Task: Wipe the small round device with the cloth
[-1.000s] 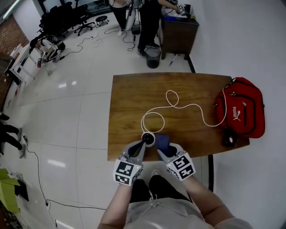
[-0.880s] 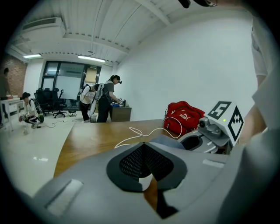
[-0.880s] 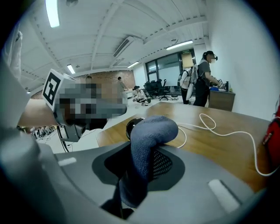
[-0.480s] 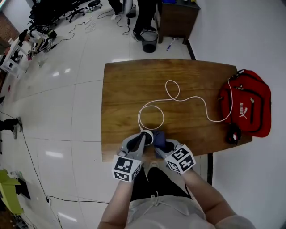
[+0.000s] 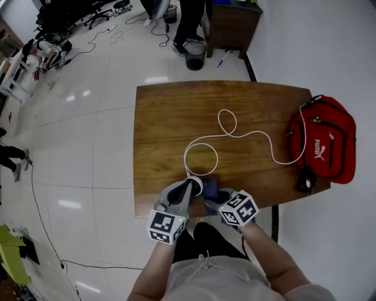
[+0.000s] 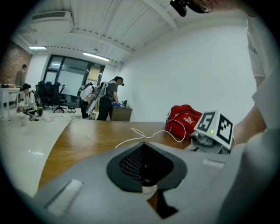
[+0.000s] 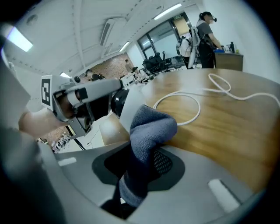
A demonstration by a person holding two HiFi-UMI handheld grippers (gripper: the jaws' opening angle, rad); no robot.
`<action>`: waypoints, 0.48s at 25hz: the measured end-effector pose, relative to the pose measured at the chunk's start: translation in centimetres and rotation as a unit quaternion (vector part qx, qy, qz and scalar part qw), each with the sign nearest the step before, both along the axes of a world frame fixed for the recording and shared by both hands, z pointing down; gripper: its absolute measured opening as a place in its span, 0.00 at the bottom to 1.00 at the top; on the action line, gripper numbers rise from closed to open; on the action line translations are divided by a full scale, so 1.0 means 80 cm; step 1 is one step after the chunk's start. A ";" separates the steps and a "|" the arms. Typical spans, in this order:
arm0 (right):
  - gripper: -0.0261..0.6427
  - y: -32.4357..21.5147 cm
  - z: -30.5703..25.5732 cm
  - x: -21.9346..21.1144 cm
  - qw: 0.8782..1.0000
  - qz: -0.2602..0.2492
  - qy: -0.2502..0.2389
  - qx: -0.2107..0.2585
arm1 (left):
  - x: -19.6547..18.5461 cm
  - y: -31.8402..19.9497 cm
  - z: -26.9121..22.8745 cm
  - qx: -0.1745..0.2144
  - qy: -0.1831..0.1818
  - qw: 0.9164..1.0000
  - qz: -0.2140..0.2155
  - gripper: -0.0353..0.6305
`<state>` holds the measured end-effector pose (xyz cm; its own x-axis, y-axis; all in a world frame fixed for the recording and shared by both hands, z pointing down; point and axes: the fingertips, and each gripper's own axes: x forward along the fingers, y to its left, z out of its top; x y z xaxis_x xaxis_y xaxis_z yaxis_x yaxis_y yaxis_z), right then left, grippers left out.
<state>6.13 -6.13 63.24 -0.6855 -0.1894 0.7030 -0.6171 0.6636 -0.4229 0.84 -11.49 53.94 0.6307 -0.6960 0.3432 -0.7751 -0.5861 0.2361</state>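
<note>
Right gripper view alone: cloth [image 7: 146, 140] tight between right gripper [image 7: 142, 168] fingers [image 7: 210, 175]; small round device [image 7: 124, 104] alongside, in pinch of left gripper [image 5: 190, 188]

Glossy white tiled floor [image 5: 88, 135], wooden table [image 5: 170, 117], dark cabinet [image 5: 232, 26], office chairs [image 5: 70, 14]

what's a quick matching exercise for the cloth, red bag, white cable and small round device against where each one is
1 cloth
2 red bag
3 white cable
4 small round device

A at the right end of the table
B looped across the table
C clamped in the right gripper
D held by the left gripper, at the near edge of the table

Pairs: 1-C, 2-A, 3-B, 4-D
</note>
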 end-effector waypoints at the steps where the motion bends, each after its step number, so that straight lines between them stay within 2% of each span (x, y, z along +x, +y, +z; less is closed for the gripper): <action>1: 0.20 -0.007 -0.015 0.003 1.000 0.000 -0.002 0.021 | 0.000 0.001 0.000 -0.004 0.001 1.000 0.002 0.06; 5: 0.20 -0.041 -0.085 -0.003 0.994 -0.018 -0.030 0.106 | 0.001 0.003 0.002 -0.016 0.003 1.000 0.011 0.06; 7: 0.20 -0.054 -0.103 -0.014 0.990 -0.029 -0.047 0.126 | 0.002 0.002 0.003 -0.018 0.001 1.000 0.016 0.06; 9: 0.20 -0.066 -0.101 -0.018 0.990 -0.027 -0.058 0.122 | 0.003 0.000 0.003 -0.018 0.000 1.000 0.019 0.06; 12: 0.20 -0.082 -0.079 -0.012 0.993 0.011 -0.085 0.079 | 0.003 -0.001 0.003 -0.021 0.002 1.000 0.022 0.06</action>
